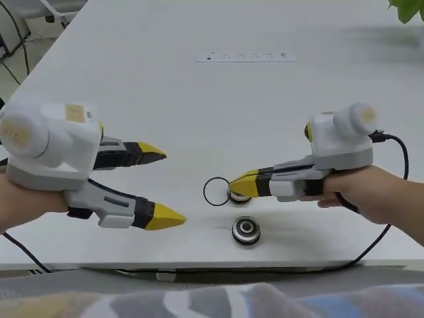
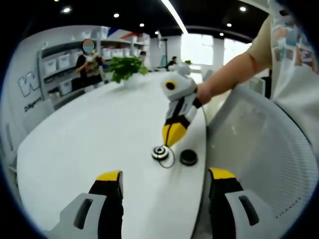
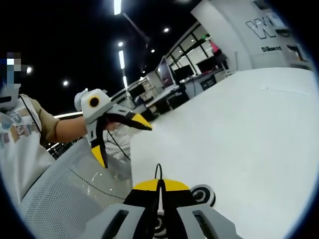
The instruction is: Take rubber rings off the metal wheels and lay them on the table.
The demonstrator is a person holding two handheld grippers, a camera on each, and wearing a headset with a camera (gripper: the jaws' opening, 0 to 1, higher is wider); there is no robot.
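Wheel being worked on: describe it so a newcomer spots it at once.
On the white table, two wheels sit near the front edge. It is the farther wheel, at the right tool's yellow tip, with a black ring looped beside it; the nearer wheel stands alone.

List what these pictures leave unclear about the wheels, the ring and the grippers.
- Head view: the right gripper covers part of the upper wheel, so whether the ring is wholly off it is hidden.
- Right gripper view: its own jaws hide most of that same wheel.
- Head view: the print on the strip far up the table is too small to read.
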